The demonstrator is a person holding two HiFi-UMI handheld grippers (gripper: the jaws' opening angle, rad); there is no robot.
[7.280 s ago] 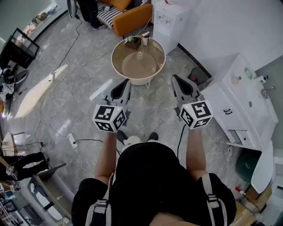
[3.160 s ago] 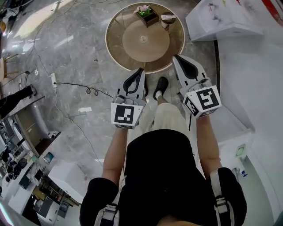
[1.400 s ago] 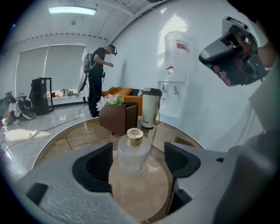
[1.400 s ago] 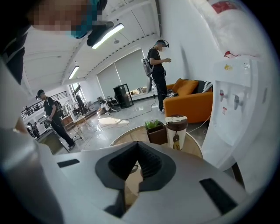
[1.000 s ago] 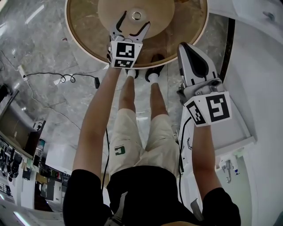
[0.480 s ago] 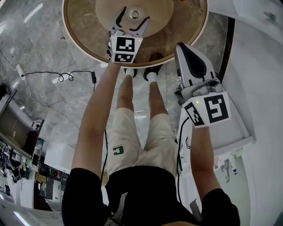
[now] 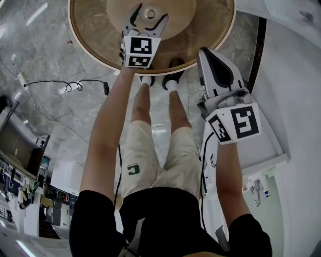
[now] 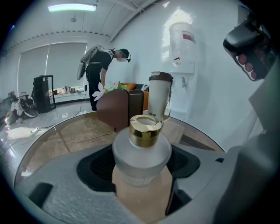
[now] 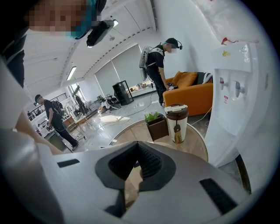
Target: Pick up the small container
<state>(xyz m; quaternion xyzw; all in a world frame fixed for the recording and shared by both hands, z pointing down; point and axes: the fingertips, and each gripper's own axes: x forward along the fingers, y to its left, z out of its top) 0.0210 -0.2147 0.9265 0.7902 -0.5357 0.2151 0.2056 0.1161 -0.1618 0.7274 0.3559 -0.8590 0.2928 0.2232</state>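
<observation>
Small container: one frosted bottle with a gold cap, upright at the centre of the round table.
Left gripper: jaws spread, one either side of it; contact unclear.
Right gripper: jaws pressed together, empty, at 4 o'clock from the left one.
Behind, 12 o'clock: one tumbler, one planter box.

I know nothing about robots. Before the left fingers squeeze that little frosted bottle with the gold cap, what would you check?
1. Small container sits between the left gripper fingers: ok.
2. Container upright, gold cap on: ok.
3. Fingers closed on it: not ok, they stand open on either side.
4. Tumbler and brown planter box clear of the grasp: ok, both stand farther back.
5. Right gripper empty and held back: ok, fingers together.
6. How heavy or slippery the container is: cannot tell.
</observation>
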